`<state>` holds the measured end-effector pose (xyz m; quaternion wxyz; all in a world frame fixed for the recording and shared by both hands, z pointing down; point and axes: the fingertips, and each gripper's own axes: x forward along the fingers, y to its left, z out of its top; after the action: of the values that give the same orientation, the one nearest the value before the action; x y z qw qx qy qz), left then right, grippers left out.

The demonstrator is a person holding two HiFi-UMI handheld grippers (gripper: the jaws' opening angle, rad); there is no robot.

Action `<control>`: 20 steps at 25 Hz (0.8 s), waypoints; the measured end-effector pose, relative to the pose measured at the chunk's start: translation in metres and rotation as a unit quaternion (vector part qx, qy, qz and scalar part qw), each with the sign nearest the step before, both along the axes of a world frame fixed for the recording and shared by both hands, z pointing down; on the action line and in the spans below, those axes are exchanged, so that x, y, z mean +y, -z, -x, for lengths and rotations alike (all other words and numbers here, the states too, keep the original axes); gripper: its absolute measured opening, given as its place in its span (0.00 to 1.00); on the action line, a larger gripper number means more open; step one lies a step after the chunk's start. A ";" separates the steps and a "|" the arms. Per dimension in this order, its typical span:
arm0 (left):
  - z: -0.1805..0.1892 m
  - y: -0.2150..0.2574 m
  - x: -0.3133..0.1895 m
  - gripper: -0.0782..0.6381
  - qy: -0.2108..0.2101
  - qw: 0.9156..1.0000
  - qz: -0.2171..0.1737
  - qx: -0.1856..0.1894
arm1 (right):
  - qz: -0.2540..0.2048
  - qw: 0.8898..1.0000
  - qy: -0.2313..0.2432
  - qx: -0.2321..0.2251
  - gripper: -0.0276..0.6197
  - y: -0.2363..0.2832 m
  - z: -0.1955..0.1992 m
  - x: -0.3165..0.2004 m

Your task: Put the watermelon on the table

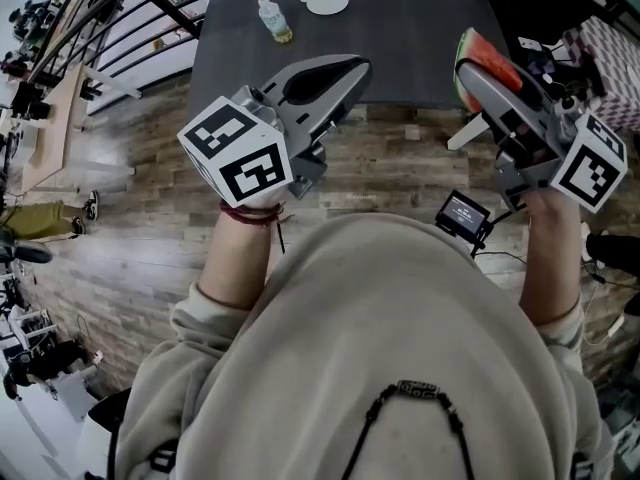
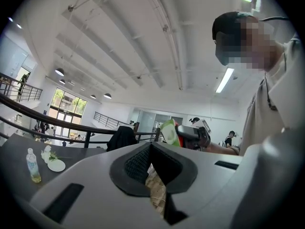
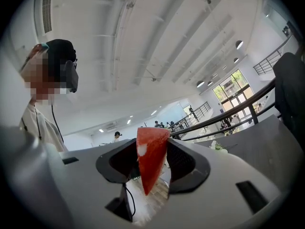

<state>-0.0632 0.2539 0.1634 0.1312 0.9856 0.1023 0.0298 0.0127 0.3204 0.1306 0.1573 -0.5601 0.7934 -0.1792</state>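
A wedge of watermelon (image 1: 467, 60), red flesh with a green rind, sits clamped between the jaws of my right gripper (image 1: 472, 73), held in the air just off the near right edge of the dark table (image 1: 420, 38). In the right gripper view the red slice (image 3: 150, 161) stands upright between the two pads, and the table (image 3: 267, 137) lies ahead to the right. My left gripper (image 1: 358, 66) hovers over the table's near edge, shut and empty. In the left gripper view its tips (image 2: 151, 144) meet, and the watermelon's rind (image 2: 169, 130) shows beyond them.
A small plastic bottle (image 1: 275, 20) and a white plate (image 1: 327, 1) with white flowers stand at the table's far side. Below me is a wooden floor (image 1: 130, 218). A railing (image 1: 120, 8) runs at the far left, and a small device (image 1: 462, 214) hangs by my right arm.
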 end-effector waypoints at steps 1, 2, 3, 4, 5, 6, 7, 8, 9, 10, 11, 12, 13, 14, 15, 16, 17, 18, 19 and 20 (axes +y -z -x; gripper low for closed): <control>-0.002 -0.001 0.002 0.11 0.000 1.000 -0.002 -0.002 | 0.001 1.000 -0.002 -0.005 0.35 -0.002 -0.003 0.002; -0.003 -0.002 0.004 0.11 -0.001 1.000 -0.004 -0.004 | 0.002 1.000 -0.004 -0.010 0.35 -0.005 -0.006 0.004; -0.005 -0.003 0.006 0.11 -0.002 1.000 -0.006 -0.007 | 0.004 1.000 -0.006 -0.014 0.35 -0.008 -0.009 0.005; -0.007 -0.004 0.007 0.11 -0.003 1.000 -0.009 -0.010 | 0.005 1.000 -0.007 -0.016 0.35 -0.011 -0.012 0.007; -0.009 -0.004 0.007 0.11 -0.005 1.000 -0.011 -0.013 | 0.005 1.000 -0.009 -0.016 0.35 -0.013 -0.016 0.009; -0.012 -0.005 0.006 0.11 -0.005 1.000 -0.014 -0.016 | 0.007 1.000 -0.011 -0.017 0.35 -0.017 -0.020 0.010; -0.014 -0.005 0.004 0.11 -0.003 1.000 -0.018 -0.020 | 0.011 1.000 -0.013 -0.019 0.35 -0.022 -0.024 0.013; -0.017 -0.006 0.002 0.11 0.000 1.000 -0.021 -0.023 | 0.015 1.000 -0.014 -0.022 0.35 -0.028 -0.028 0.015; -0.018 -0.006 0.001 0.11 0.003 0.999 -0.022 -0.027 | 0.019 0.999 -0.015 -0.024 0.35 -0.034 -0.031 0.018; -0.020 -0.007 0.000 0.11 0.006 0.999 -0.022 -0.030 | 0.021 0.999 -0.016 -0.028 0.35 -0.038 -0.034 0.021; -0.022 -0.008 0.000 0.11 0.008 0.999 -0.022 -0.033 | 0.021 0.999 -0.016 -0.033 0.35 -0.043 -0.038 0.024; -0.024 -0.010 0.001 0.11 0.008 0.999 -0.022 -0.035 | 0.021 0.999 -0.016 -0.037 0.35 -0.046 -0.041 0.025; -0.027 -0.012 0.002 0.11 0.006 0.999 -0.022 -0.038 | 0.020 0.999 -0.017 -0.039 0.35 -0.049 -0.045 0.027; -0.029 -0.016 0.005 0.11 0.004 0.999 -0.021 -0.042 | 0.020 0.999 -0.018 -0.043 0.35 -0.052 -0.048 0.029; -0.031 -0.020 0.007 0.11 0.002 0.999 -0.019 -0.046 | 0.023 0.998 -0.019 -0.050 0.35 -0.057 -0.051 0.031; -0.031 -0.025 0.009 0.11 0.002 0.999 -0.016 -0.051 | 0.026 0.998 -0.019 -0.057 0.35 -0.061 -0.053 0.034; -0.031 -0.029 0.010 0.11 0.003 0.998 -0.012 -0.056 | 0.029 0.997 -0.019 -0.062 0.35 -0.065 -0.056 0.036; -0.031 -0.032 0.011 0.11 0.004 0.998 -0.009 -0.059 | 0.030 0.997 -0.019 -0.065 0.35 -0.068 -0.058 0.037; -0.031 -0.035 0.012 0.11 0.005 0.998 -0.008 -0.061 | 0.030 0.997 -0.019 -0.065 0.35 -0.069 -0.060 0.038; -0.031 -0.037 0.013 0.11 0.006 0.998 -0.007 -0.063 | 0.030 0.997 -0.019 -0.068 0.35 -0.070 -0.062 0.039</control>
<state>-0.0325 0.2665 0.2003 0.1310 0.9833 0.0877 0.0913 0.0747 0.3596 0.2010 0.1973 -0.5663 0.7644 -0.2370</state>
